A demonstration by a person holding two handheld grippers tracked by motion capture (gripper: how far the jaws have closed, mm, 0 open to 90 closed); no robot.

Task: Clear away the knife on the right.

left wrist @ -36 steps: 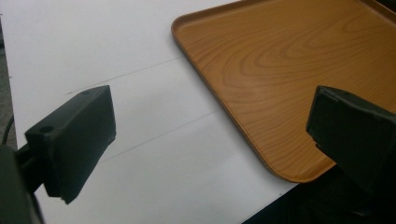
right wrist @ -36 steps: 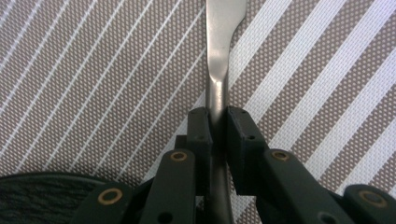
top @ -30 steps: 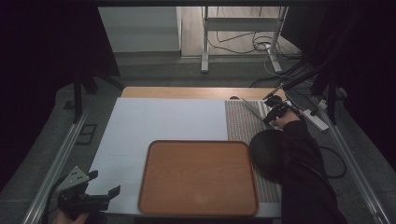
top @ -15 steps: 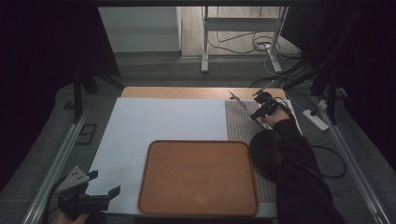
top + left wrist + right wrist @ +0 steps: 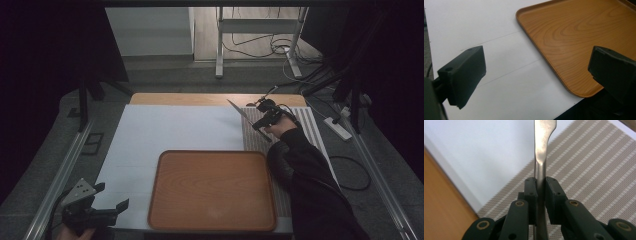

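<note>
Knife (image 5: 244,116) now sits clamped in the right gripper (image 5: 265,116), upper right of frame, shifted leftward over the striped mat (image 5: 305,125); left gripper (image 5: 107,210) waits wide open, empty, lower left.

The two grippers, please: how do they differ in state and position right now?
The right gripper is shut on a metal utensil; the left gripper is open, with nothing between its jaws. The right gripper is held at the far right above the striped mat, whereas the left gripper sits at the near left corner of the table, beside the tray. Both have black jaws.
</note>
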